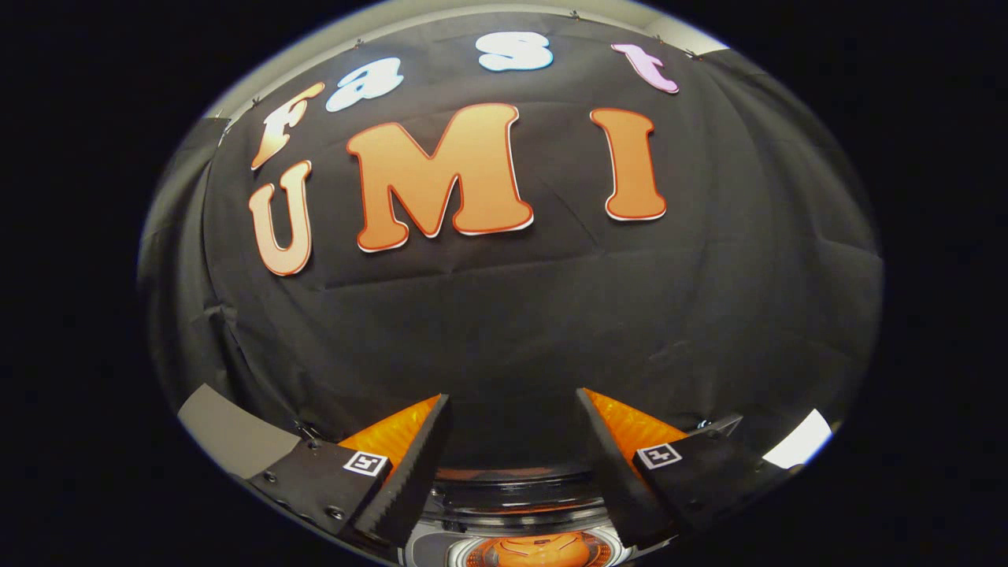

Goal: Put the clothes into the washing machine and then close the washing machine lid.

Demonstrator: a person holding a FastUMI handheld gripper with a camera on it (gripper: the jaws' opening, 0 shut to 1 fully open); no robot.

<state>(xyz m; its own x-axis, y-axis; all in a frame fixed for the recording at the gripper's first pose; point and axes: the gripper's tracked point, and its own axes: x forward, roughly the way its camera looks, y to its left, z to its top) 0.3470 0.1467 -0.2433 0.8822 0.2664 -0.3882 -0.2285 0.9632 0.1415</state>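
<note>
Jaws stood released, spread wide with nothing between them. Gripper [512, 413] faced the booth's black cloth wall [512, 315]. Washing machine [520, 504] sat low between the fingers [409, 465], a round rim with an orange item [524, 551] below it; its long axis and heading could not be determined.

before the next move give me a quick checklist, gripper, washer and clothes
1. Gripper open: ok, fingers spread wide apart.
2. Nothing caught between the fingers: ok, only the black cloth wall shows beyond them.
3. Washing machine in reach: ok, its round top sits just below and between the fingers.
4. Lid open: cannot tell, too little of the machine shows.
5. Clothes located: cannot tell.
6. Gripper aimed at the work: not ok, it faces the wall rather than down at the machine.
</note>
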